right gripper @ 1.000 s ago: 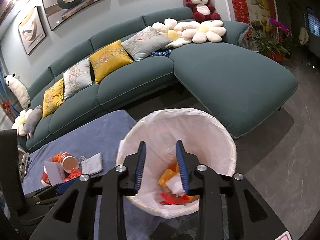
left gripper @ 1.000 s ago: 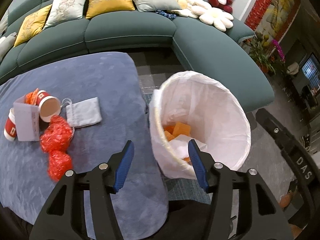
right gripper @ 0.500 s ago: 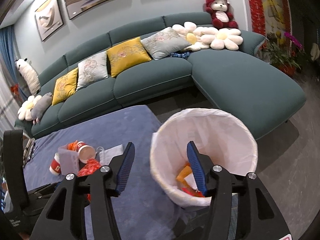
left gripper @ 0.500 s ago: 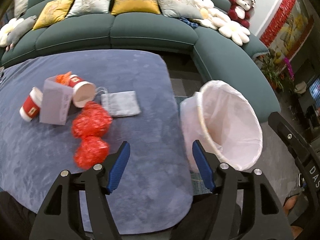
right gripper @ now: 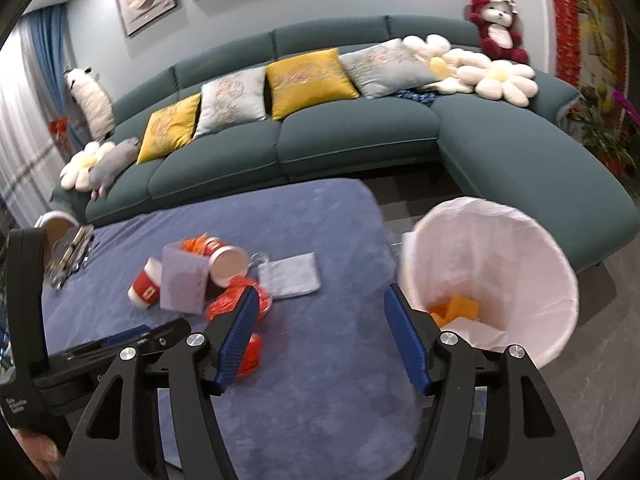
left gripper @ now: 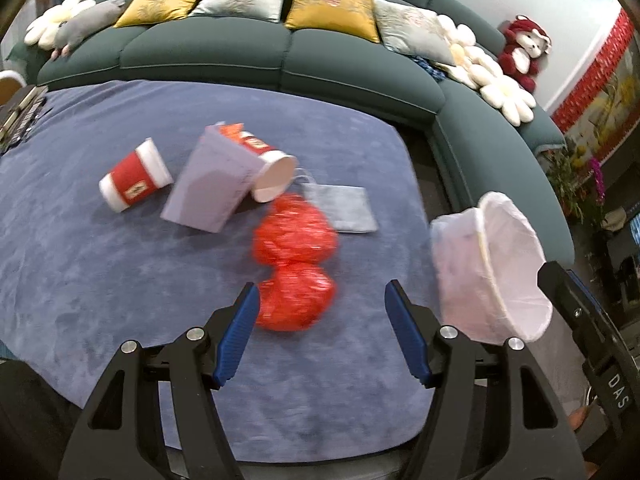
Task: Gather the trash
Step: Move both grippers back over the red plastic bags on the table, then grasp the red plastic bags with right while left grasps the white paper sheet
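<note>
Left gripper [left gripper: 322, 334] hangs over the blue table [left gripper: 100, 272], jaws apart and empty, with the red netting [left gripper: 294, 264] just ahead at twelve o'clock. Two red cups [left gripper: 134, 180], a grey box [left gripper: 210, 184] and a grey pouch [left gripper: 344, 208] lie beyond at eleven. Right gripper [right gripper: 318, 336], jaws opening and empty, has the lined bin [right gripper: 488, 280] at two o'clock, orange scraps [right gripper: 456, 310] inside

Bare table [left gripper: 100, 280] left and near side: open passage. Red bags [left gripper: 294, 268], box [left gripper: 208, 184], cups [left gripper: 134, 180], pouch [left gripper: 344, 208] crowd centre. Bin [left gripper: 496, 272] blocks right edge.
</note>
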Demonstrator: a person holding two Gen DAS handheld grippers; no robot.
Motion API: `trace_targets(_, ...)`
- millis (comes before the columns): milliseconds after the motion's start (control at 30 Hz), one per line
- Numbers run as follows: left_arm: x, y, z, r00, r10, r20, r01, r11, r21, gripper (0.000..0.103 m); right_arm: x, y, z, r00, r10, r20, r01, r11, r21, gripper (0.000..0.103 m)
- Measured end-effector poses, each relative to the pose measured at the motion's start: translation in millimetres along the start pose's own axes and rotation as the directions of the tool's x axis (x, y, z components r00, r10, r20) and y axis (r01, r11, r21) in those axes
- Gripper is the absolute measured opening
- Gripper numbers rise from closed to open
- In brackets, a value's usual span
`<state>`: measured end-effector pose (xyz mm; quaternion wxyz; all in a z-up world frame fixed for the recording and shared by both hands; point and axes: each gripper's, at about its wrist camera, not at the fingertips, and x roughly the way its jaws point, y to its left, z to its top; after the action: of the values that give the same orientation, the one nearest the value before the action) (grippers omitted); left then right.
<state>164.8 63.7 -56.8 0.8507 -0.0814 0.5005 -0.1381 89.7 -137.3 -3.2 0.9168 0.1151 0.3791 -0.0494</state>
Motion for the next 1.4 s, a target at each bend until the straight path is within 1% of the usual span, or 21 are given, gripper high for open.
trace_targets(167,-2.2,32.7,1.4,0.999,0.041,0.005,-0.041,0.999,0.003,0.062,20.3,28.6,-9.6,0.998,0.023,-0.054,-0.025,0.999,-0.030,0.065)
trace_targets(300,-2.0,57.1,3.2,0.998,0.063,0.003,-0.063,0.998,0.012,0.069,40.9,49.9,-16.1,0.994,0.037,-0.101,-0.041,0.998,-0.041,0.066)
trace_targets(433,4.5,75.0,11.7,0.995,0.095,0.010,-0.096,0.995,0.039,0.071,64.5,69.5,-23.3,0.988,0.039,-0.151,-0.049,0.997,-0.058,0.067)
trace_targets(467,6.2,77.4,13.7,0.995,0.098,0.012,-0.099,0.994,0.046,0.072,72.0,74.3,-25.0,0.985,0.041,-0.167,-0.052,0.997,-0.063,0.068)
trace_targets(500,9.6,82.0,18.2,0.995,0.102,0.013,-0.102,0.993,0.053,0.072,77.8,78.2,-27.8,0.983,0.042,-0.178,-0.054,0.996,-0.064,0.072)
trace_targets(633,23.3,94.5,33.2,0.996,0.092,0.007,-0.093,0.994,0.061,0.072,103.8,89.1,-33.8,0.973,0.046,-0.226,-0.061,0.996,-0.061,0.073)
trace_targets(733,34.8,99.3,45.2,0.996,0.085,0.003,-0.085,0.994,0.068,0.072,122.3,94.4,-37.2,0.965,0.041,-0.260,-0.059,0.996,-0.060,0.073)
trace_targets(900,56.8,95.1,65.1,0.998,0.068,-0.011,-0.066,0.993,0.099,0.072,150.5,101.5,-40.2,0.953,0.026,-0.303,-0.047,0.997,-0.064,0.073)
trace_targets(1067,80.9,88.3,75.3,0.998,0.056,-0.031,-0.052,0.992,0.118,0.071,174.9,102.8,-42.1,0.940,0.014,-0.341,-0.037,0.998,-0.060,0.073)
trace_targets(1133,89.5,86.8,77.3,0.998,0.052,-0.037,-0.047,0.991,0.125,0.065,181.8,101.9,-44.0,0.936,0.010,-0.353,-0.033,0.998,-0.060,0.073)
trace_targets(1200,95.5,86.6,78.8,0.997,0.059,-0.043,-0.053,0.990,0.130,0.061,188.2,99.1,-45.2,0.931,0.009,-0.365,-0.032,0.998,-0.056,0.073)
trace_targets(1333,97.1,85.6,80.5,0.996,0.081,-0.022,-0.078,0.987,0.140,0.052,199.5,93.1,-50.4,0.919,0.010,-0.393,-0.027,0.999,-0.038,0.073)
trace_targets(1367,96.6,85.7,80.8,0.996,0.082,-0.019,-0.079,0.987,0.142,0.044,200.8,92.2,-51.0,0.918,0.013,-0.397,-0.028,0.999,-0.033,0.073)
trace_targets(1400,95.4,85.7,81.1,0.996,0.086,-0.015,-0.083,0.985,0.150,0.032,202.3,90.9,-52.3,0.916,0.023,-0.401,-0.035,0.999,-0.022,0.073)
